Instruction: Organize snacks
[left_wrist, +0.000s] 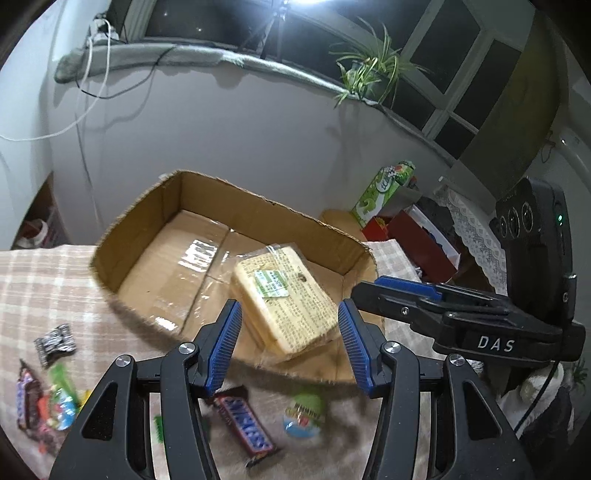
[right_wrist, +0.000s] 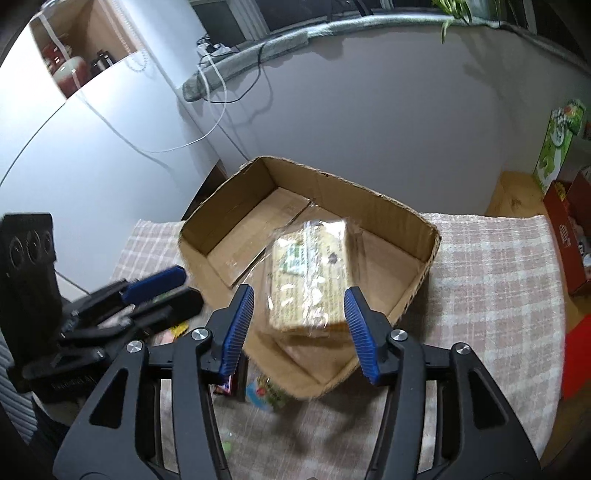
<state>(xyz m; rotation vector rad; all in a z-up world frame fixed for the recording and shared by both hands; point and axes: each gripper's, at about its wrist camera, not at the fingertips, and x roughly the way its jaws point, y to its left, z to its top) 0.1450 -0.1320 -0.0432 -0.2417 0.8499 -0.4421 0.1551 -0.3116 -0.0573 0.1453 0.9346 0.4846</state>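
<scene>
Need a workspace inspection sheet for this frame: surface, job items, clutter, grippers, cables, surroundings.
Surface: checked cloth over the table.
Job's things: cardboard box open; wrapped cracker pack lying inside, tilted on the near wall; Snickers bar, round candy and a wrapper pile on the cloth.
Clutter: nothing seen.
Grippers: left gripper open, empty; right gripper open, empty.
Cables: white and black cables hanging from the sill.
Surroundings: plant, green carton, red box.
</scene>
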